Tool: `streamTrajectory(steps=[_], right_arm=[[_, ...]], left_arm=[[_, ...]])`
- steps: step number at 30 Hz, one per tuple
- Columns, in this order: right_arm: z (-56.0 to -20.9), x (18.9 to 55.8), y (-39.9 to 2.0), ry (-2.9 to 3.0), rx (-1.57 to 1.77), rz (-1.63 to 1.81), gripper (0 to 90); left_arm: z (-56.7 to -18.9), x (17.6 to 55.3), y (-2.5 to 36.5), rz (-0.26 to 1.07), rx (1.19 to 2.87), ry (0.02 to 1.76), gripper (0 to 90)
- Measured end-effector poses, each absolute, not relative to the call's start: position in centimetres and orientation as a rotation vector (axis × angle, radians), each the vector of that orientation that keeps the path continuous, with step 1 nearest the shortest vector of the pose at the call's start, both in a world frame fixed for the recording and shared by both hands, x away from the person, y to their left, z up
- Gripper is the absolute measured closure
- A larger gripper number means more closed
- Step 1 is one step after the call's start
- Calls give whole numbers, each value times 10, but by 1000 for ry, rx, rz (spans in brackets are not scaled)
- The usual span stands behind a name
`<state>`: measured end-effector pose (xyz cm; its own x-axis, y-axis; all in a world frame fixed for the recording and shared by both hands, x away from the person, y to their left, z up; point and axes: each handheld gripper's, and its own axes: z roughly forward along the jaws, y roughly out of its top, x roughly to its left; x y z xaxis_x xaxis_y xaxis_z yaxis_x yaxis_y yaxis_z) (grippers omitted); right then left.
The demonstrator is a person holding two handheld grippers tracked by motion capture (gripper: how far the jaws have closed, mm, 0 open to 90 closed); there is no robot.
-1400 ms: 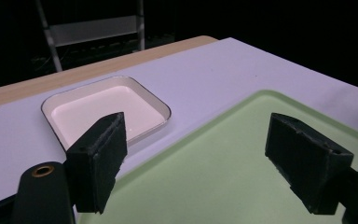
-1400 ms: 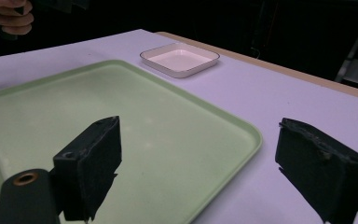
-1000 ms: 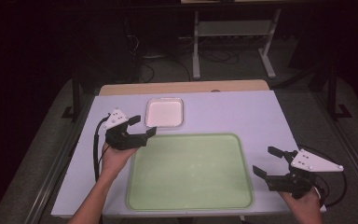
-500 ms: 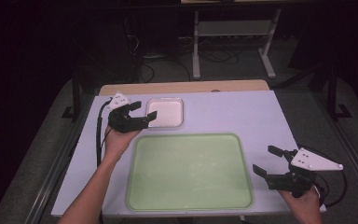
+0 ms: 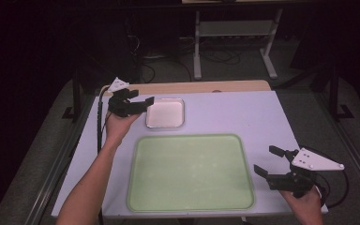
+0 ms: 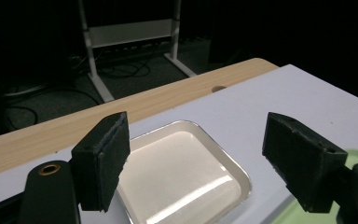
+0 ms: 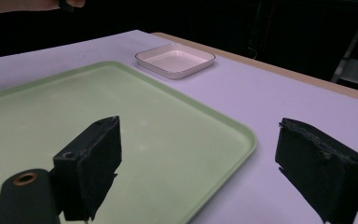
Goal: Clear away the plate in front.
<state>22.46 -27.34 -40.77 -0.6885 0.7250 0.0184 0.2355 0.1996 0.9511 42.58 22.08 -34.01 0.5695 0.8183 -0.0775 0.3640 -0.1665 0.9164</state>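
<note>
The small white dish [image 5: 165,113] sits near the far edge of the worktop [image 5: 243,112], just beyond the far left corner of the big green tray [image 5: 190,173] and apart from it, and it looks empty and shiny inside. My left hand-held gripper [image 5: 138,104] hangs at the dish's left rim with its jaws spread wide and nothing between them; in the left gripper view the dish [image 6: 182,172] lies right between and below my two black pads [image 6: 103,161], so I judge I am at the reach, lining up for a grasp that is not yet made. The next move, as I see it, calls for lowering until one pad is inside the rim and the other outside it, then closing gently, since the wall is thin and low and could slip or tip. My right hand-held gripper [image 5: 275,164] waits released off the tray's near right corner, well away from the dish [image 7: 175,60]. I cannot tell whether my left pads touch the rim or hover above it, and the dish's near edge is cut off in the left gripper view. The room beyond the worktop is too dark to read.
</note>
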Motion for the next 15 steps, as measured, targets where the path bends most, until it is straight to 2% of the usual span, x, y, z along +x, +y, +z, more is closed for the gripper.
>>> streamTrajectory(steps=[15], right_arm=[[-408, 225, -273, 2045, 893, 1496, 136]], left_arm=[[-372, 462, 226, 518, 1738, 1134, 259]])
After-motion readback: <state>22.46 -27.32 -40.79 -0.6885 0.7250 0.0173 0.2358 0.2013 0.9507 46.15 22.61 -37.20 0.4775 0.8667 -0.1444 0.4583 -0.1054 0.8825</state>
